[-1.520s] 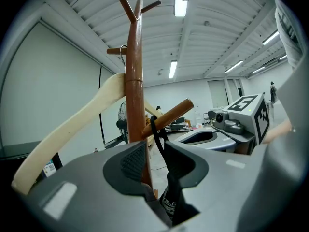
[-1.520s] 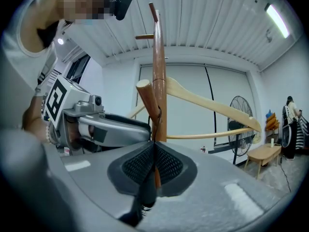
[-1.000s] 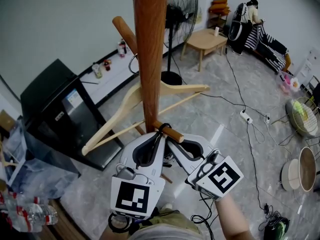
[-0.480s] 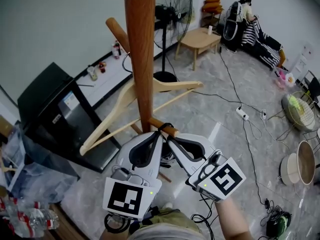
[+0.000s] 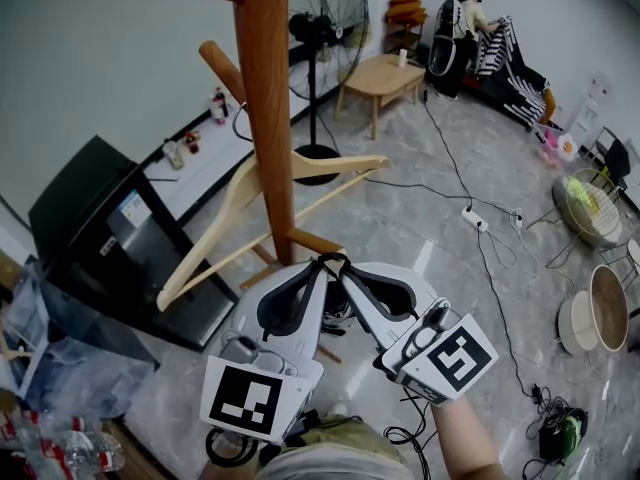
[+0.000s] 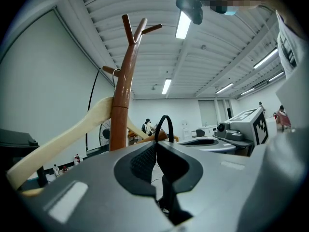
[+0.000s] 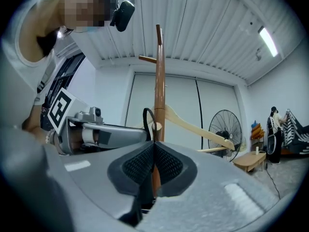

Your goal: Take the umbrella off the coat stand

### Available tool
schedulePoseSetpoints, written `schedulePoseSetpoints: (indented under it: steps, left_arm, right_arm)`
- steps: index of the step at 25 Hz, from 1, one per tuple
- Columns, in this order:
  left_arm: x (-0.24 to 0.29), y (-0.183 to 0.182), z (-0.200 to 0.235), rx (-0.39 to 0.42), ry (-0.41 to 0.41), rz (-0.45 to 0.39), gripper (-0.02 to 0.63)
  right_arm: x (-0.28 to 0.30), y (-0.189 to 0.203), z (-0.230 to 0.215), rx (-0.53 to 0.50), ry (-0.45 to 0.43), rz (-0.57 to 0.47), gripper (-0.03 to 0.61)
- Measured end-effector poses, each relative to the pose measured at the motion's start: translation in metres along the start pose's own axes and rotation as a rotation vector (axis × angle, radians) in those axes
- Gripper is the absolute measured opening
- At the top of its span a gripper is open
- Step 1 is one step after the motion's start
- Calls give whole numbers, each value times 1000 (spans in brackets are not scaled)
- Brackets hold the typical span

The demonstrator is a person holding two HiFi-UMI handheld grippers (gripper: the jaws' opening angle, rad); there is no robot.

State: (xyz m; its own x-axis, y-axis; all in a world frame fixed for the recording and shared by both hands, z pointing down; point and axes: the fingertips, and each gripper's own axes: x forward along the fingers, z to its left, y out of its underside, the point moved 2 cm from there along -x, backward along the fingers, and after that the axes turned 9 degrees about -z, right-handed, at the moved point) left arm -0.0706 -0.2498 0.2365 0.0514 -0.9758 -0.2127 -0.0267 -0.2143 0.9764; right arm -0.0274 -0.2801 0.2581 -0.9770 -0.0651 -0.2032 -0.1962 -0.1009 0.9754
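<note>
The wooden coat stand (image 5: 268, 118) rises in the head view, with a short lower peg (image 5: 312, 240) pointing toward me. A black umbrella strap loop (image 5: 333, 259) sits at that peg's tip. My left gripper (image 5: 320, 266) is shut on the loop's left side and my right gripper (image 5: 344, 271) on its right side, the tips almost meeting. The strap loop (image 6: 166, 123) arches just past the left gripper (image 6: 155, 142). In the right gripper view the strap loop (image 7: 146, 117) stands above the right gripper (image 7: 153, 142), in front of the stand (image 7: 159, 91). The grippers hide the umbrella's body.
A pale wooden hanger (image 5: 262, 213) hangs on the stand, slanting down to the left. A black cabinet (image 5: 110, 233) stands at the left and a standing fan (image 5: 320, 28) behind the pole. Cables and a power strip (image 5: 468, 216) lie on the tiled floor at the right.
Both grippers, still pinching the strap, have drawn it along the lower peg from just behind its end to its tip, rising slightly. The stand has shifted left in view.
</note>
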Motion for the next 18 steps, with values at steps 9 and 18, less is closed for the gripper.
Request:
schedulePoseSetpoints:
  steps: [9, 18]
  left_arm:
    - [5, -9, -17, -12, 89, -27, 18]
    - [13, -10, -40, -28, 233, -43, 18]
  right_arm:
    - [-16, -12, -4, -10, 89, -2, 3]
    - [-41, -19, -12, -18, 227, 0, 3]
